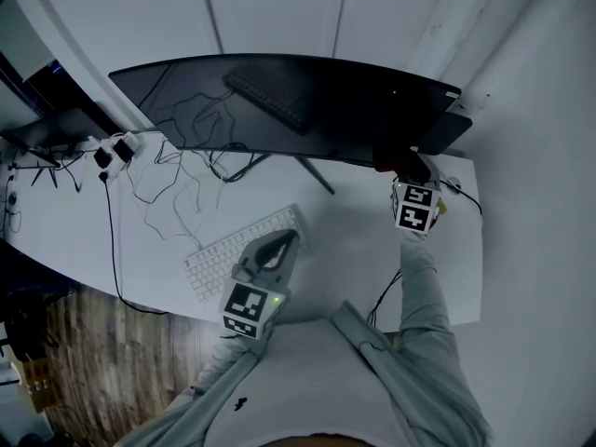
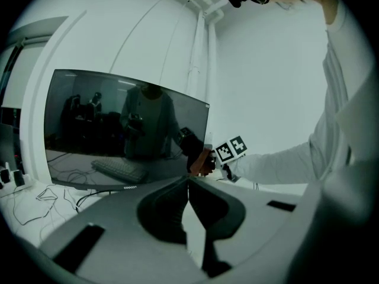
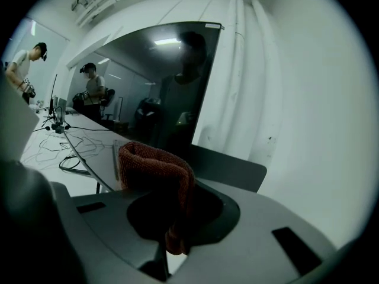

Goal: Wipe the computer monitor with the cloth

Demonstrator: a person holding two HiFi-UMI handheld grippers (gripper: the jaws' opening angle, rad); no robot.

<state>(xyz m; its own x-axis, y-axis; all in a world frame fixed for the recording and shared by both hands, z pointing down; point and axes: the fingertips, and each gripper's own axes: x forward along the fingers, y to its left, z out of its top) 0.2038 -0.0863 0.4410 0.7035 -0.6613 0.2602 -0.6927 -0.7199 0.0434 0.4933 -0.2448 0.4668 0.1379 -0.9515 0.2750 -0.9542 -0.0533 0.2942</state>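
Note:
A wide curved black monitor (image 1: 289, 105) stands at the back of the white desk (image 1: 354, 250); its dark screen (image 2: 118, 129) fills the left gripper view and also shows in the right gripper view (image 3: 160, 93). My right gripper (image 1: 407, 170) is shut on a reddish-brown cloth (image 3: 157, 179), held against the screen's lower right corner, where the cloth (image 2: 203, 161) shows beside the marker cube. My left gripper (image 1: 279, 247) hovers low over the desk in front of the keyboard, jaws together with nothing between them.
A white keyboard (image 1: 233, 250) lies on the desk below the monitor. Loose black cables (image 1: 177, 189) and a power strip (image 1: 116, 149) lie at the left. A second dark panel (image 3: 228, 167) stands behind the monitor's right end. Wooden floor (image 1: 65, 343) shows lower left.

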